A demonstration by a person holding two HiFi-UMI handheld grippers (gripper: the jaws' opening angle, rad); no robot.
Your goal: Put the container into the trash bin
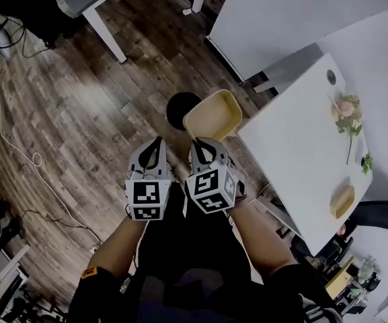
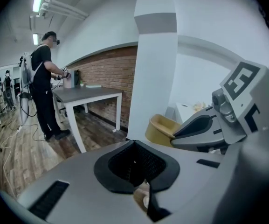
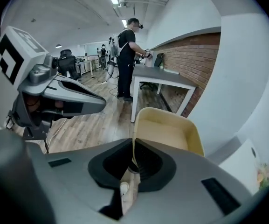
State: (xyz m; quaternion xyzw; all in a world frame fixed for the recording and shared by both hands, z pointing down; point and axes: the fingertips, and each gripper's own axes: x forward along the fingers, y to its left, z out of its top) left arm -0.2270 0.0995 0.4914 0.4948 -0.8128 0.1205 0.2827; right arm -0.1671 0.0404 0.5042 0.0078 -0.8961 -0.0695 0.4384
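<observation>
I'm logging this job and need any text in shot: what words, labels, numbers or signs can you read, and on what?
No text can be read.
Orange sleeve patch: print too small to read.
Marker cubes: square patterns only, no letters.
Container: no label showing.

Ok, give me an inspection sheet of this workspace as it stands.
Surface: wooden floor underfoot; white table at right.
Job's things: yellow container held up, overlapping the black trash bin in the head view; not in it yet.
Clutter: flowers and a tan block on the white table.
Grippers: right gripper shut on the container's rim; left gripper shut, empty.
Cables: white cable trailing over the floor at left.
Surroundings: a person at a grey table; brick wall.
</observation>
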